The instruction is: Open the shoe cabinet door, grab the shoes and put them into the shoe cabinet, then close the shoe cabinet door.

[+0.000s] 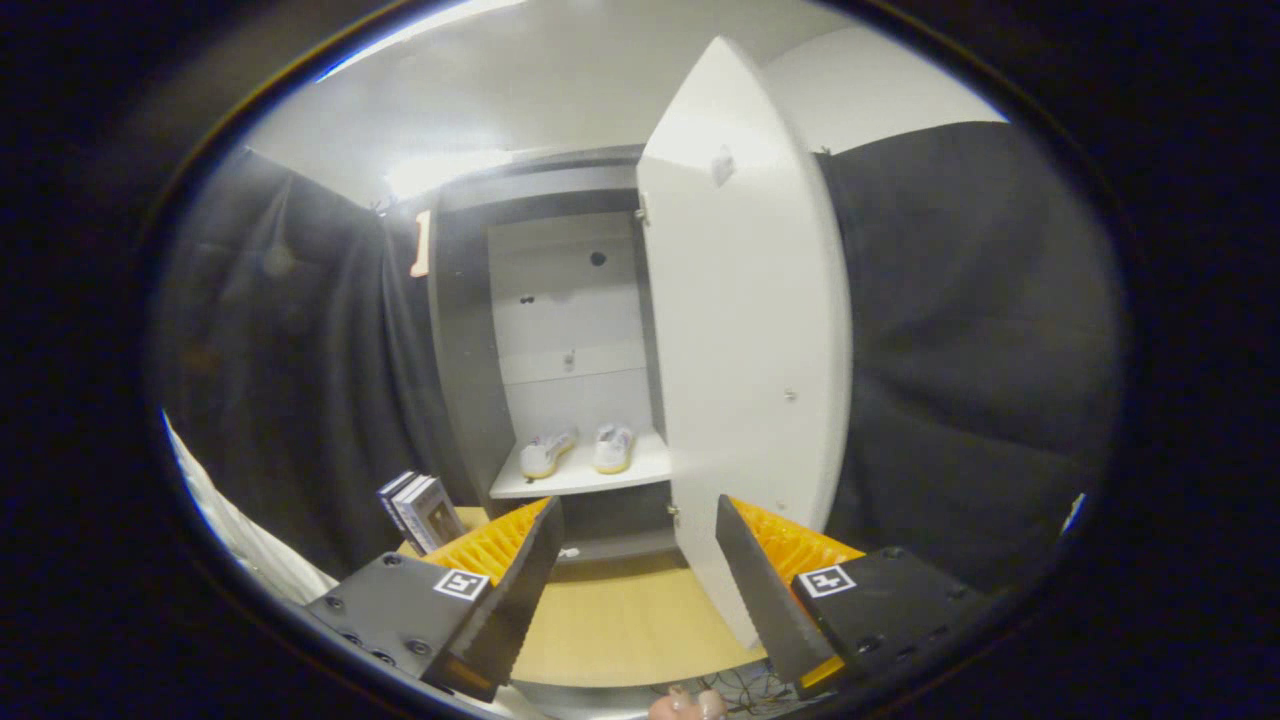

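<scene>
Gripper view is showing my two fingers (pixel 520 590) reaching forward from the near edge, spread wide apart and gripping nothing, so my gripper (pixel 633 585) is standing open with bare wooden floor (pixel 620 620) lying between the tips. Just below them, at the very near edge, something small and pinkish is peeking in, too blurred for me to tell what it is. Off beside my left finger, a few books (pixel 420 510) are standing upright and leaning a little on the floor, near the cabinet's left side. My right finger is sitting just in front of the lower edge of the cabinet door (pixel 745 330), which is swinging out toward me, fully open and white, with a small knob showing high on its face; I cannot tell whether the finger is touching it. Beyond my fingers the shoe cabinet (pixel 465 350) is standing open, dark-framed with a pale interior. On its low white shelf (pixel 580 478) a pair of white shoes (pixel 578 450) is resting side by side, soles down, slightly apart, toes toward me. Dark cloth is hanging on both sides of the cabinet, and a bright ceiling light is glaring above it.
</scene>
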